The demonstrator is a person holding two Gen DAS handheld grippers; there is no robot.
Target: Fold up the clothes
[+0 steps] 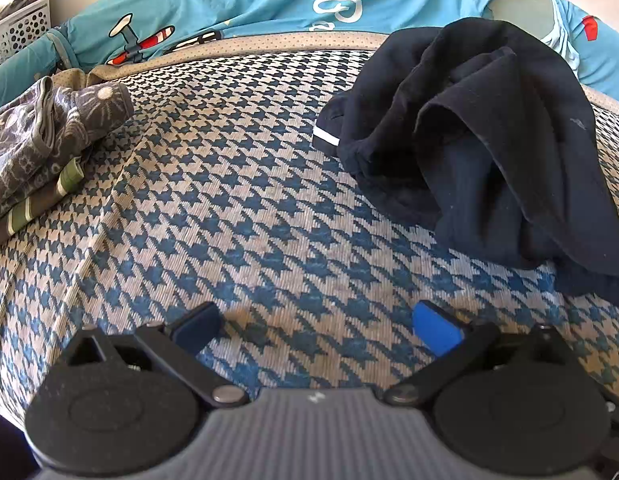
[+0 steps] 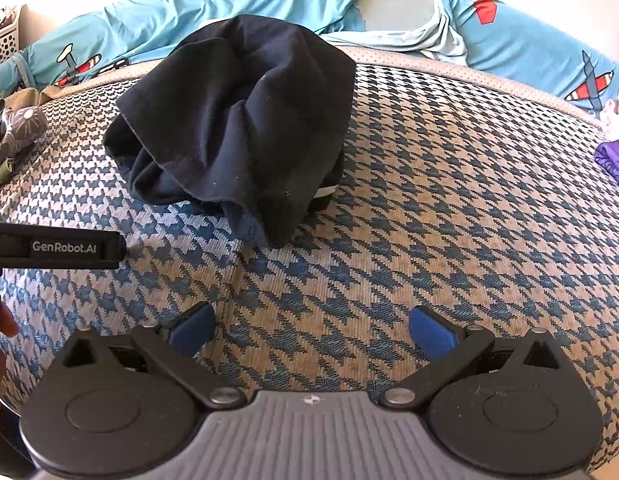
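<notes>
The dark garment (image 2: pixel 233 128) lies crumpled on the houndstooth cover (image 2: pixel 429 208). Left gripper (image 1: pixel 317 330) and right gripper (image 2: pixel 311 330) hover near it, jaws spread wide (both empty).

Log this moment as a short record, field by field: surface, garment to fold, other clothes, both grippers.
surface: houndstooth-patterned cover, blue and beige
garment to fold: dark navy garment, crumpled in a heap, not yet spread out
other clothes: grey patterned folded pile at the left; purple item at the right edge
behind: turquoise airplane-print sheet; white perforated basket
left gripper: open, empty, short of the garment
right gripper: open, empty, short of the garment
</notes>
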